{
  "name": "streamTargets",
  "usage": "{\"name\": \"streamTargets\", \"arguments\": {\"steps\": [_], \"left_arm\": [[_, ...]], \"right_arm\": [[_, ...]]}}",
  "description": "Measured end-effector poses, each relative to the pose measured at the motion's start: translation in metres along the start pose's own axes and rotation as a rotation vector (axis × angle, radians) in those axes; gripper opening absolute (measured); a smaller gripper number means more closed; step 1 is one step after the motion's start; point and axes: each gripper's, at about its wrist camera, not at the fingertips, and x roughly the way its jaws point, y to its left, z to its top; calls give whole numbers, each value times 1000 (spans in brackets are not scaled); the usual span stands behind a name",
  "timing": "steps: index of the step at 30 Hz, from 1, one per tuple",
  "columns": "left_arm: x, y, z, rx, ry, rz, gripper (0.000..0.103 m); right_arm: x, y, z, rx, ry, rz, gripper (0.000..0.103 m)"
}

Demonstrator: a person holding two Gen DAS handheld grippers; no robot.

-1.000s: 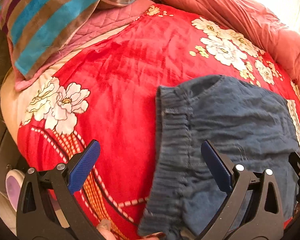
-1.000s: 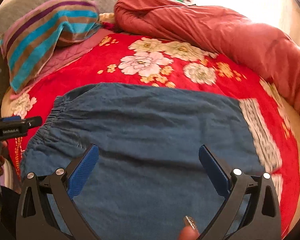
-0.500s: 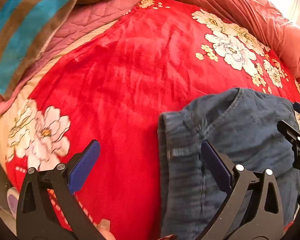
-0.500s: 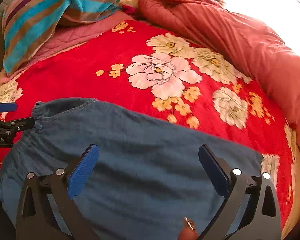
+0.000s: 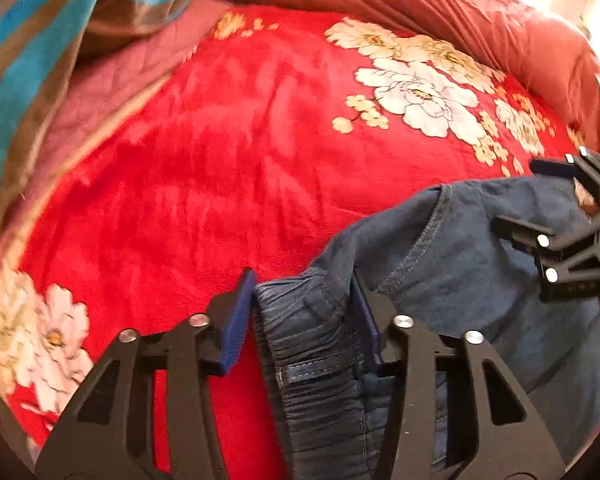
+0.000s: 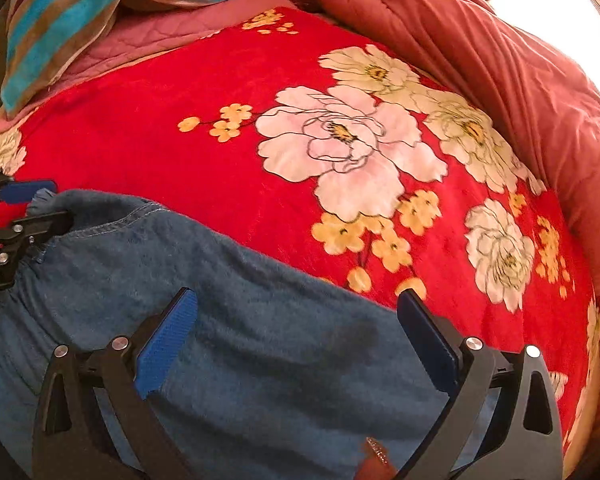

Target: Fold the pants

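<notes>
Bed covered by a plush red blanket printed with white and yellow flowers (image 6: 340, 148), rust-red quilted duvet (image 6: 480, 52) bunched along the far edge, striped turquoise-and-brown pillow (image 6: 60, 4) laid on a pink quilted sheet (image 6: 152, 32), bright daylight seen at the upper right

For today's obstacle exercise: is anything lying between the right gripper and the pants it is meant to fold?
Nothing visible. The right gripper hangs open directly over the pants, with only bare denim between its pads.
</notes>
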Motion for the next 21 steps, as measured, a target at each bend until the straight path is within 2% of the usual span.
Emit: {"name": "streamTargets", "arguments": {"steps": [6, 11, 13, 15, 16, 17, 18, 21], "left_arm": [[-40, -1, -9, 3, -111, -39, 30], [-60, -6, -17, -2, -142, -86, 30], [-63, -9, -21, -1, -147, -96, 29], [-65, -10, -24, -1, -150, -94, 29], [-66, -9, -25, -2, -151, -94, 29], [-66, -9, -26, -6, -151, -93, 29], [-66, -8, -27, -7, -151, -92, 30], [-69, -5, -30, -11, -157, -86, 29]], "right_arm": [[9, 4, 4, -61, -13, 21, 99], [7, 10, 3, -89, -54, 16, 97], [4, 12, 1, -99, -66, 29, 82], [-2, 15, -4, -93, -75, 84, 55], [-5, 17, -7, -92, -79, 97, 47], [-9, 21, -10, -95, -83, 106, 33], [-13, 23, -14, -94, -89, 113, 24], [-31, 24, -28, -69, -121, 129, 17]]}}
